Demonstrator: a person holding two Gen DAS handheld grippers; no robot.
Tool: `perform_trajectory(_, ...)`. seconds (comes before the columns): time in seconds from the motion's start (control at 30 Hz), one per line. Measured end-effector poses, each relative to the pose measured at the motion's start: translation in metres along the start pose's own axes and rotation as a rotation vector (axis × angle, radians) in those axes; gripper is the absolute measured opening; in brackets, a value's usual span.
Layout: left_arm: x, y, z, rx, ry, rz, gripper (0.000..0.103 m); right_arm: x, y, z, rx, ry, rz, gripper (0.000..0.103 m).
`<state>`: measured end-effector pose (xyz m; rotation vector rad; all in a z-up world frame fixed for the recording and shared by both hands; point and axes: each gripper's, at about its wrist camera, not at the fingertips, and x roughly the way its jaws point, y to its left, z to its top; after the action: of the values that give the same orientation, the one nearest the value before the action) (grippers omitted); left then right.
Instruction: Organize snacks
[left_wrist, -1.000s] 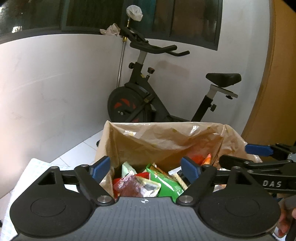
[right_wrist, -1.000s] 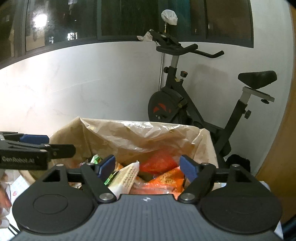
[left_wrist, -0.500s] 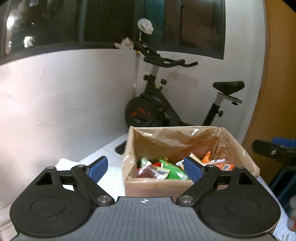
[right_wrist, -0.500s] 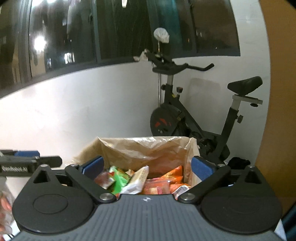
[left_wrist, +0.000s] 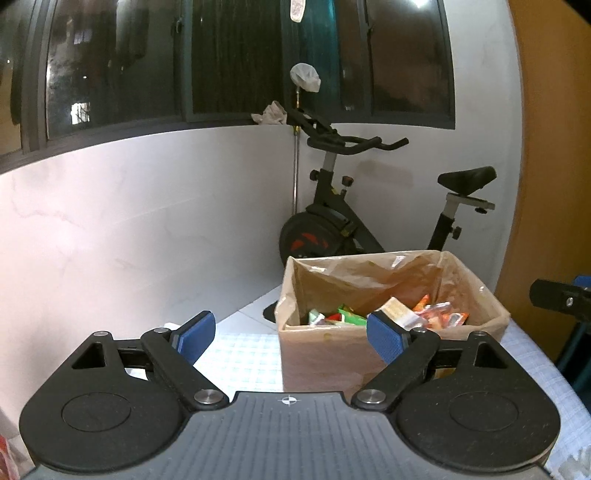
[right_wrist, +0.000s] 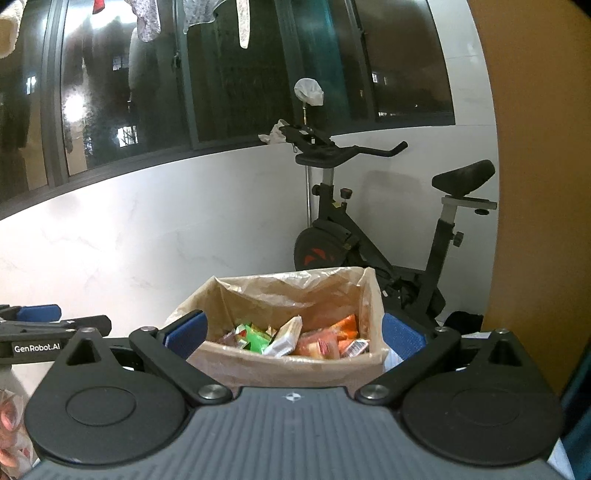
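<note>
A cardboard box (left_wrist: 332, 354) lined with brown plastic stands on the table and holds several snack packets (left_wrist: 406, 314), green, red, orange and white. It also shows in the right wrist view (right_wrist: 288, 365), with the packets (right_wrist: 291, 338) inside. My left gripper (left_wrist: 290, 336) is open and empty, in front of the box and to its left. My right gripper (right_wrist: 293, 332) is open and empty, in front of the box with a finger near each side of it. The left gripper's finger (right_wrist: 55, 325) shows at the left of the right wrist view.
A white checked cloth (left_wrist: 240, 354) covers the table. A black exercise bike (left_wrist: 354, 221) stands behind the box against a white wall. An orange wooden panel (left_wrist: 554, 184) is at the right. Red-and-white packets (right_wrist: 11, 424) lie at the lower left of the right wrist view.
Both grippers have pulled back and up from over the box, which now looks smaller and farther. The left gripper has also shifted left. Both stay open and empty.
</note>
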<state>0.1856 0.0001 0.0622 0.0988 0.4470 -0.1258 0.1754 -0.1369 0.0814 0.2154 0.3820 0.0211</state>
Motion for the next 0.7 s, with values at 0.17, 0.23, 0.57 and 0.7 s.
perform_trajectory(0.17,0.000,0.003,-0.001,-0.039,0.013,-0.031,0.091,-0.010,0.003,-0.004,-0.010,0.004,-0.007,0.103)
perform_trajectory(0.23,0.000,0.002,-0.001,-0.037,0.012,-0.027,0.091,-0.012,0.004,-0.005,-0.016,0.002,-0.009,0.103)
perform_trajectory(0.57,-0.002,0.005,-0.002,-0.032,0.001,-0.026,0.091,-0.015,0.004,-0.006,-0.016,0.004,-0.018,0.103)
perform_trajectory(0.7,-0.003,0.004,-0.002,-0.031,-0.003,-0.032,0.091,-0.016,0.003,-0.006,-0.017,0.004,-0.018,0.103)
